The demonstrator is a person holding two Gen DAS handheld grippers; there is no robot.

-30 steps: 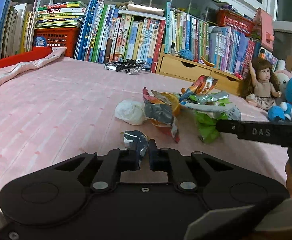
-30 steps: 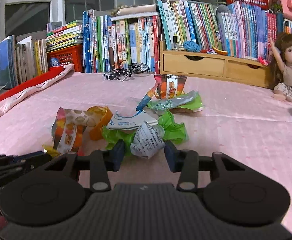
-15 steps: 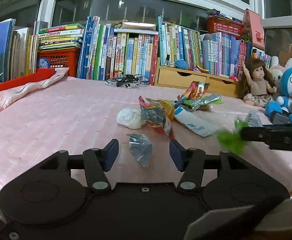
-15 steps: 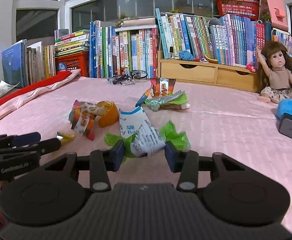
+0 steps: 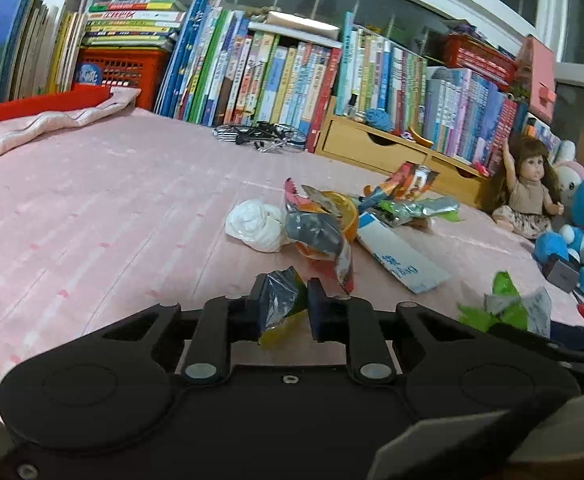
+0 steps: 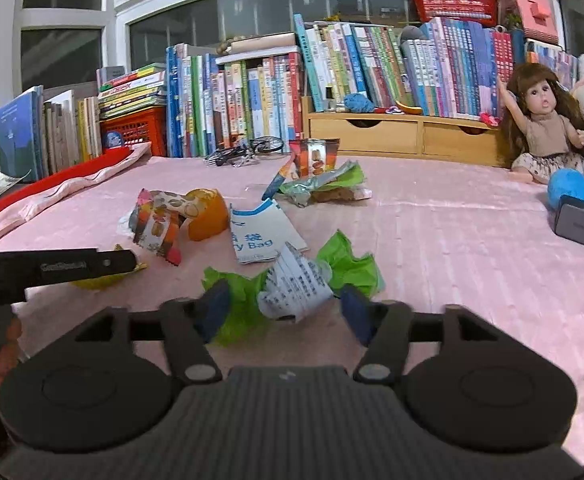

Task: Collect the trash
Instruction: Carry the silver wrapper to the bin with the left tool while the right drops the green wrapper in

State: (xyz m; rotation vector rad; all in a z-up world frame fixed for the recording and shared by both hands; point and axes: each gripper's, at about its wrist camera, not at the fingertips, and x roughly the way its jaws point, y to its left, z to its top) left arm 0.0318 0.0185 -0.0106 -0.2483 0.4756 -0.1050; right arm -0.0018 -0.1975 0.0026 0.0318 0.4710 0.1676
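1. My left tongs (image 5: 283,307), spread wide half a second ago with the foil scrap lying loose between the fingers, are now closed on that silver-and-yellow foil scrap (image 5: 280,304), both pads pressing its sides.
2. My right tongs (image 6: 282,307), which a moment ago pinched the green wrapper with the printed slip (image 6: 294,290), now stand wide apart; the bundle sits between the fingers, touching neither that I can see, so I judge it released or being re-gripped.
3. The surface is a pink bedspread (image 5: 92,208), not a desk. The remaining trash lies in the middle of it, beyond both tongs: a white crumpled tissue (image 5: 256,226), an orange-patterned snack bag (image 6: 160,224), a flat white-and-blue paper bag (image 6: 262,232), and, farther off, a heap of foil wrappers (image 6: 320,180).
4. Meaning for the task: one piece is secured on the left, one is loose on the right, and most of the pile is uncollected. No bin is visible in either view.
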